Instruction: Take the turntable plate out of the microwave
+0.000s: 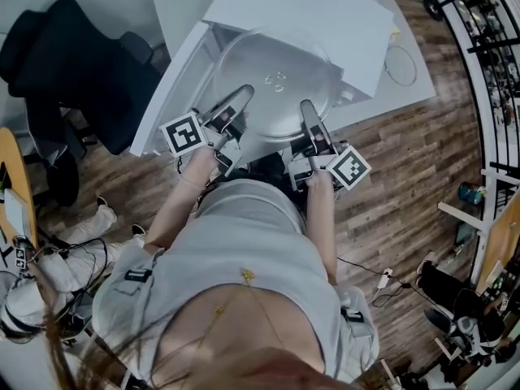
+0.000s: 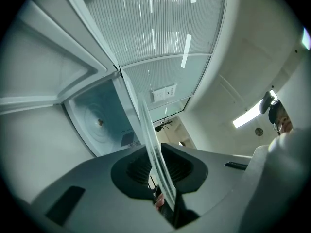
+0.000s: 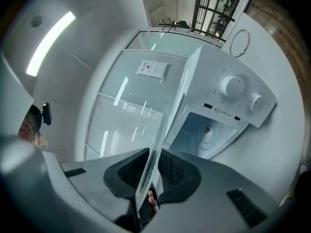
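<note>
The clear glass turntable plate (image 1: 276, 80) hangs outside the white microwave (image 1: 305, 15), in front of its open door (image 1: 175, 75). My left gripper (image 1: 234, 106) is shut on the plate's near-left rim and my right gripper (image 1: 309, 120) is shut on its near-right rim. In the left gripper view the plate (image 2: 154, 152) runs edge-on between the dark pads of the left gripper (image 2: 158, 171), with the microwave cavity (image 2: 99, 123) behind. In the right gripper view the plate (image 3: 156, 149) stands edge-on in the right gripper (image 3: 148, 178), beside the cavity (image 3: 209, 132) and two knobs (image 3: 232, 86).
The microwave stands on a white table (image 1: 410, 80) with a thin ring (image 1: 400, 63) lying on it. A black office chair (image 1: 73, 63) is at the left. A metal rack (image 1: 491, 47) stands at the right, and cables (image 1: 370, 275) lie on the wooden floor.
</note>
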Tool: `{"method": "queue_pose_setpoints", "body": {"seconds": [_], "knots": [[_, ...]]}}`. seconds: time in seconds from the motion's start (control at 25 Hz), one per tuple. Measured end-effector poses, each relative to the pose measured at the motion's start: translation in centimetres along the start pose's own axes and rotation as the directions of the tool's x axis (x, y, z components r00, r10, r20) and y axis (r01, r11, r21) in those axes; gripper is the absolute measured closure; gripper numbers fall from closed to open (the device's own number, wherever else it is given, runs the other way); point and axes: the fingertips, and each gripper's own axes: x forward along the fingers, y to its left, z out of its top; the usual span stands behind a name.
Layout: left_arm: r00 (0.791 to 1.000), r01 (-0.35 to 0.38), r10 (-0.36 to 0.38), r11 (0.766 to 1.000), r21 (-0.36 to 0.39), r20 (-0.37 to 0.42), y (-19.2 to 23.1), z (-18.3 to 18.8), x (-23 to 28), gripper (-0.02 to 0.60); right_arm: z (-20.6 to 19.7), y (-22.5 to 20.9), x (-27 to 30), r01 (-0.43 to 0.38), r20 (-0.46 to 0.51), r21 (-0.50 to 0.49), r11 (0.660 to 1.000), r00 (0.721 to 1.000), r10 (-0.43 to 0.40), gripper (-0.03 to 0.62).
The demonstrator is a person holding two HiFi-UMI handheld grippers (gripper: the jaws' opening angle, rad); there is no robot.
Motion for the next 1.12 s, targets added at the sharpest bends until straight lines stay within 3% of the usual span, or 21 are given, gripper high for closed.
{"method": "queue_pose_setpoints", "body": {"seconds": [0.52,0.88,1.12], "knots": [[1.000,-0.029,0.029,0.999,-0.045,0.005,0.9,1.0,4.9,0.514,4.2,-2.5,1.8,0.041,-0.005,0.031,0.999,0.999,-0.041,0.533],[0.996,-0.084,0.083,0.993,-0.078,-0.015,2.5,1.7,7.2,0.512,6.1,-3.9,3.3,0.078,-0.028,-0.017,0.997,0.997,-0.078,0.525],[0.997,-0.071,0.076,0.979,-0.192,0.020,2.8,2.0,7.9,0.522,6.5,-4.1,4.0,0.077,-0.041,-0.048,0.996,0.996,-0.079,0.520]]}}
